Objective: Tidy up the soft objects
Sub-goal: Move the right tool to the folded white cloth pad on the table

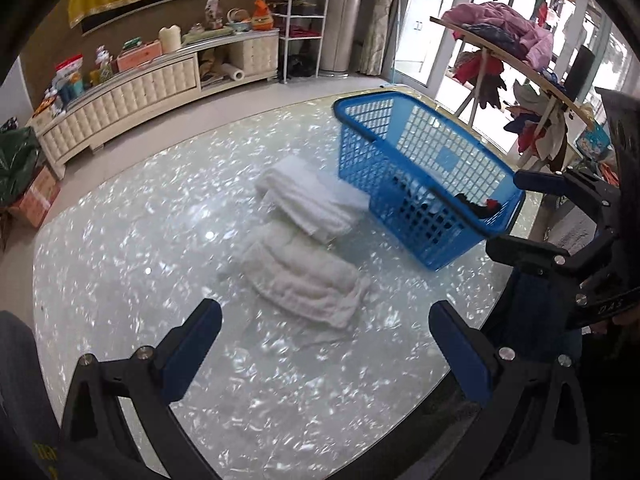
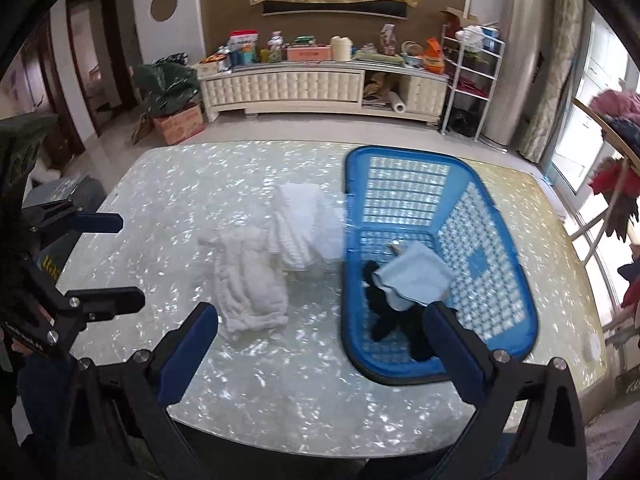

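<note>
Right wrist: blue lattice basket (image 2: 496, 280), fluffy white towels (image 2: 248, 280) beside

Little can be read. The strap (image 1: 612, 307) by the right gripper (image 1: 516, 216) carries pale letters, possibly "DAS". Cabinet packaging is too blurred.

Left gripper (image 1: 324, 344) wide open, empty, above table (image 1: 120, 248) near edge. Two folded white towels on table: near towel (image 1: 308, 280) just ahead of the gripper, far towel (image 1: 308, 200) behind it, touching. Blue basket (image 1: 420, 176) right of far towel, right beside it, w/ dark cloth (image 1: 476, 204) inside. Right gripper (image 1: 520, 208) at frame right, open, by basket's near corner. Cabinet (image 1: 152, 92) in bg.
</note>
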`<state>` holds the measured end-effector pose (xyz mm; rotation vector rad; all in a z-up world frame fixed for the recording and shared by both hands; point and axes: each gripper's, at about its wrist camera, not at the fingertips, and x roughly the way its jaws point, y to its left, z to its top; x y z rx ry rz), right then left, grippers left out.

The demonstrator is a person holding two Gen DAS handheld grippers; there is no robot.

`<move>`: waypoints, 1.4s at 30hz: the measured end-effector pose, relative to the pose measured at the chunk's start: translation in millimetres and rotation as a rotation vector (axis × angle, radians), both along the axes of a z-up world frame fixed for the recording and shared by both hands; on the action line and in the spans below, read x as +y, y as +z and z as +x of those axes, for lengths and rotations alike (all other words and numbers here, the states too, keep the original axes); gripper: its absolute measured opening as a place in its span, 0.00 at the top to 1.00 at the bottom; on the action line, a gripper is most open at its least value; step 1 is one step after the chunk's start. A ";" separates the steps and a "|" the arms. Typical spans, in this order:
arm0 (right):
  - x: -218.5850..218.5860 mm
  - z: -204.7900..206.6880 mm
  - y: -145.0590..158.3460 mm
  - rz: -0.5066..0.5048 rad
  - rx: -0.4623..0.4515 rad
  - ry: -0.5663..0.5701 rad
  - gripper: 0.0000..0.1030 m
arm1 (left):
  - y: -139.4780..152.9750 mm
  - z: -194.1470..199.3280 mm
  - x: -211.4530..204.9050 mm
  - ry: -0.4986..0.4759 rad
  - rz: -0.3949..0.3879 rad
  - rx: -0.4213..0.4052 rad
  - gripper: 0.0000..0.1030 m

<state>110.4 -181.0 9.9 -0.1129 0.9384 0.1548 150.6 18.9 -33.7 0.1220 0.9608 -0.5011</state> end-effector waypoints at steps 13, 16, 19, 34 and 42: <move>54.3 33.1 -35.4 0.004 0.092 0.099 0.00 | -29.5 1.4 50.8 0.066 -0.003 0.070 0.00; 65.0 42.0 -48.7 -0.001 0.124 0.117 0.00 | -40.7 4.8 59.9 0.081 -0.006 0.092 0.00; 75.7 50.7 -62.7 -0.008 0.156 0.124 0.00 | -50.9 9.2 65.0 0.092 -0.008 0.111 0.00; 82.4 89.1 -133.0 -0.047 0.306 0.067 0.00 | -92.9 40.9 75.7 0.112 0.001 0.177 0.00; 78.9 104.8 -163.9 -0.032 0.381 0.052 0.11 | -106.8 49.5 85.5 0.137 -0.015 0.209 0.00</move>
